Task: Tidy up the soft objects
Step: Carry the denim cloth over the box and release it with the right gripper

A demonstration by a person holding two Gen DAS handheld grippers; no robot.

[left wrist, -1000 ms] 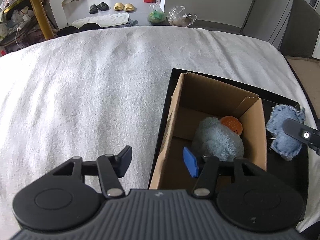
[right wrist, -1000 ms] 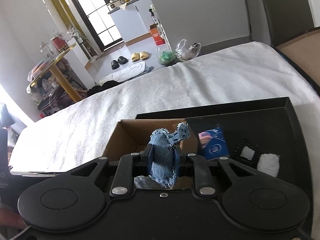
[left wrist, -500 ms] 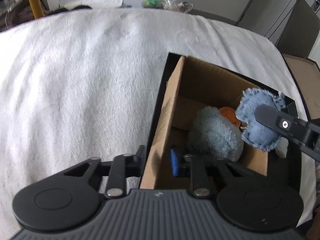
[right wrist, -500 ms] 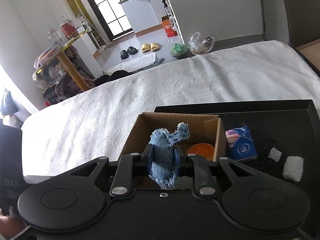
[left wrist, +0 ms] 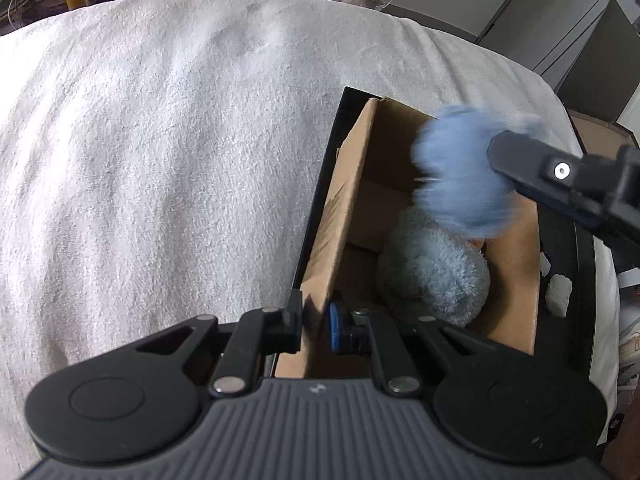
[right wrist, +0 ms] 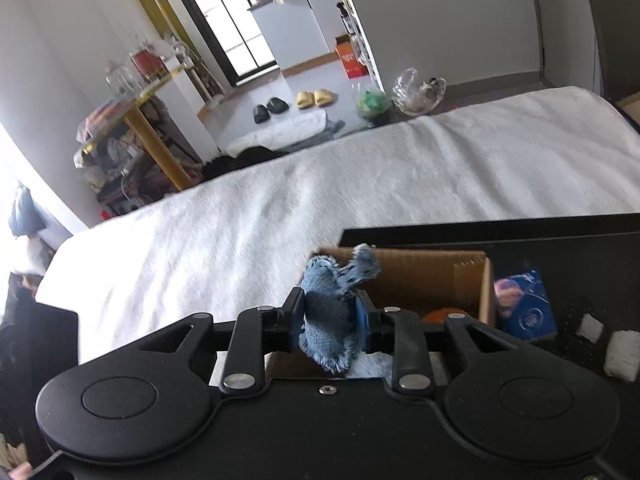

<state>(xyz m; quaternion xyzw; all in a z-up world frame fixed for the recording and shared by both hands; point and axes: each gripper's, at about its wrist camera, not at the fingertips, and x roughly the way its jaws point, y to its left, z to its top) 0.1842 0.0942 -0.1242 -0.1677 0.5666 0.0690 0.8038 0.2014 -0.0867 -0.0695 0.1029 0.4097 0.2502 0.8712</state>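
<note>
Denim pouch (right wrist: 330, 312) sits between the right hand-held gripper's (right wrist: 329, 320) opening jaws; left hand-held gripper (left wrist: 316, 326) pinches cardboard box (left wrist: 340, 216) wall.

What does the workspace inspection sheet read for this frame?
Surface: white towel under a black tray.
Job's things: cardboard box on the tray, fluffy toy inside; denim piece above the box.
Clutter: blue packet, white lumps on the tray.
Grippers: left hand-held gripper shut on the box wall; right hand-held gripper opening, denim piece between its pads.
Cables: nothing seen.
Surroundings: slippers, bags on the floor.
</note>
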